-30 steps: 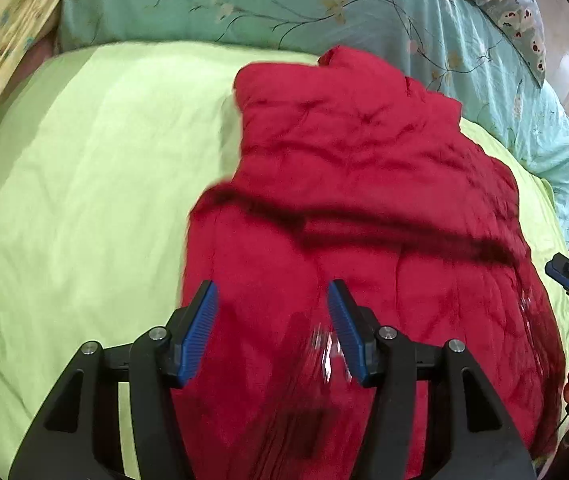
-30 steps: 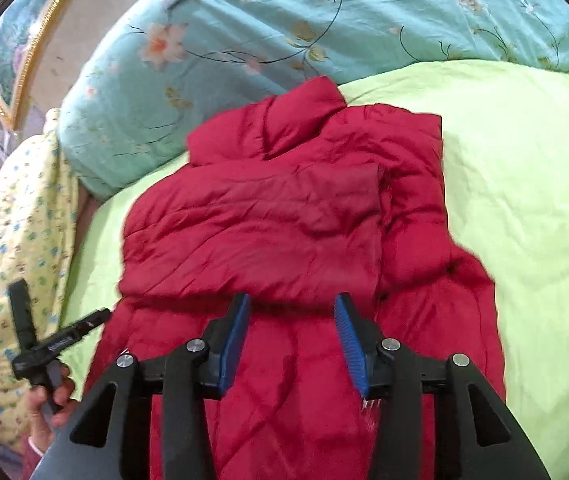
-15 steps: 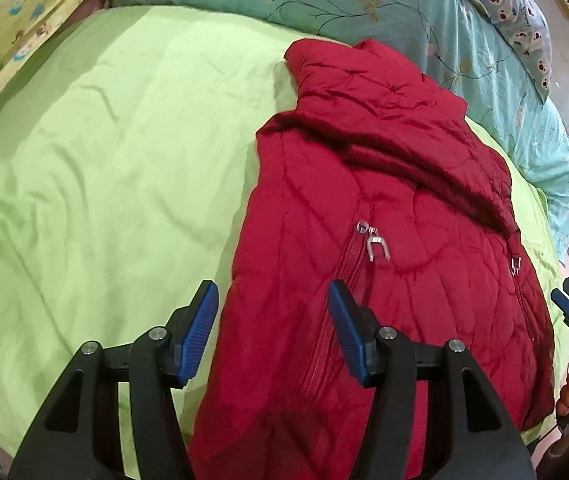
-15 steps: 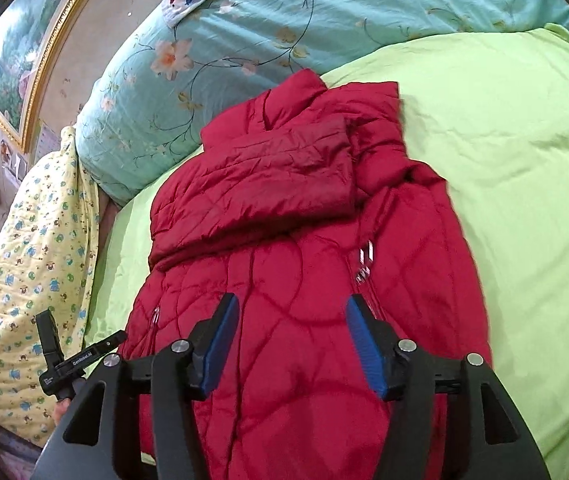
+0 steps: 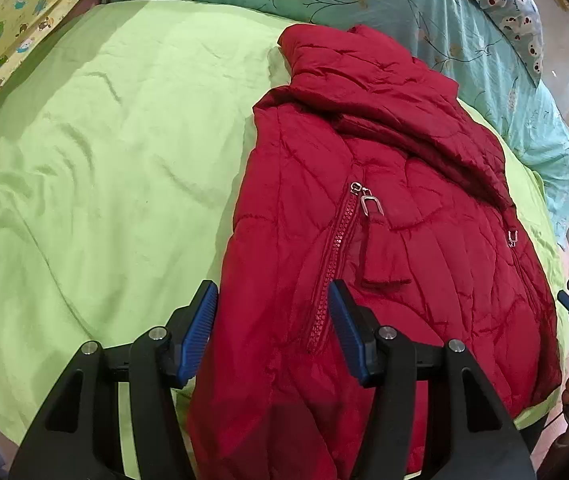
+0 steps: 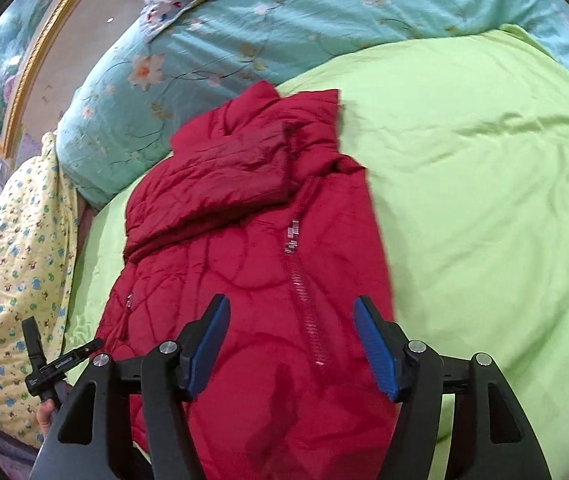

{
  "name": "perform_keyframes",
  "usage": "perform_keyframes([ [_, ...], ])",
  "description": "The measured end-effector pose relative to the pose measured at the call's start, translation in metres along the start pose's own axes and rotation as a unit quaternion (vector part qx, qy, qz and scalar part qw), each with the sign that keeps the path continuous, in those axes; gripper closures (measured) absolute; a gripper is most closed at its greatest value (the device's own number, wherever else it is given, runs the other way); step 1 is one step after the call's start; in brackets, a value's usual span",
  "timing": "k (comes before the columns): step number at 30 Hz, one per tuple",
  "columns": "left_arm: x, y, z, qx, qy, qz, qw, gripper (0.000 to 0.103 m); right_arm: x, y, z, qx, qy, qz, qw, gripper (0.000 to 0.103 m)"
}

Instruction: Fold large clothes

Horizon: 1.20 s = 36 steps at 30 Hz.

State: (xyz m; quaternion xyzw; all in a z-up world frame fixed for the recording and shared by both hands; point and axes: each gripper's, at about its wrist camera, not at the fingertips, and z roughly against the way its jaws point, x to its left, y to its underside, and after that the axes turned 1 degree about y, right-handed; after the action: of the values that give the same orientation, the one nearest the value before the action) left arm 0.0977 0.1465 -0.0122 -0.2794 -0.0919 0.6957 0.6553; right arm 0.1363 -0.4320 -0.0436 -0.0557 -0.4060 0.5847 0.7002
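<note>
Left gripper (image 5: pixel 270 334): jaws released, nothing pinched, poised above the near hem of the dark red quilted puffer jacket (image 5: pixel 384 248), its blue pads straddling the lower end of a pocket zipper (image 5: pixel 334 264). Right gripper (image 6: pixel 290 344): jaws opening, the jacket's cloth lies below and between them but the pads do not press on it.

Jacket lies lengthwise on the lime-green bed sheet (image 6: pixel 484 200), collar towards the head edge of the bed, hem towards the foot edge nearest the grippers. One sleeve (image 6: pixel 212 188) is already folded across the chest. Seen from the right wrist, it sits nearer the bed's left side, close to the teal floral quilt (image 6: pixel 284 28) and the yellow printed blanket (image 6: pixel 12 260).

Judgement: next step looks like taking the hem at both corners and folding it up to the collar. To do it well, set each gripper at its own hem corner, bite through all padded layers, lift together and level, and keep the sleeve from sliding out. Puffy fill may spring back; press flat after laying.
</note>
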Motion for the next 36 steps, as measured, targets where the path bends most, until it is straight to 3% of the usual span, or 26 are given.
perform_keyframes([
  [6, 0.0, 0.006, 0.005, 0.005, 0.006, -0.007, 0.9999, 0.047, -0.02, 0.008, 0.004, 0.01, 0.031, -0.01, 0.999, 0.034],
  [9, 0.002, 0.01, 0.008, 0.015, 0.03, -0.007, 0.9994, 0.047, -0.027, 0.016, 0.0, 0.029, 0.043, -0.017, 0.998, 0.034],
  [22, 0.003, 0.025, 0.009, 0.031, 0.018, -0.029, 0.9989, 0.047, -0.015, 0.047, -0.025, 0.109, 0.046, 0.024, 0.993, 0.034],
  [23, 0.004, 0.026, 0.008, 0.034, 0.017, -0.031, 0.9988, 0.047, -0.015, 0.05, -0.024, 0.113, 0.042, 0.027, 0.992, 0.037],
  [24, 0.005, 0.028, 0.008, 0.036, 0.017, -0.032, 0.9987, 0.047, -0.016, 0.053, -0.023, 0.121, 0.033, 0.029, 0.992, 0.053],
  [27, 0.007, 0.033, 0.008, 0.043, 0.02, -0.035, 0.9983, 0.047, -0.024, 0.056, -0.013, 0.148, 0.008, 0.03, 0.988, 0.081],
  [32, 0.01, 0.041, 0.008, 0.051, 0.03, -0.037, 0.9976, 0.047, -0.032, 0.056, -0.001, 0.161, -0.008, 0.039, 0.986, 0.087],
  [36, 0.013, 0.046, 0.006, 0.062, 0.044, -0.038, 0.9964, 0.047, -0.033, 0.055, -0.002, 0.163, -0.027, 0.024, 0.986, 0.082],
])
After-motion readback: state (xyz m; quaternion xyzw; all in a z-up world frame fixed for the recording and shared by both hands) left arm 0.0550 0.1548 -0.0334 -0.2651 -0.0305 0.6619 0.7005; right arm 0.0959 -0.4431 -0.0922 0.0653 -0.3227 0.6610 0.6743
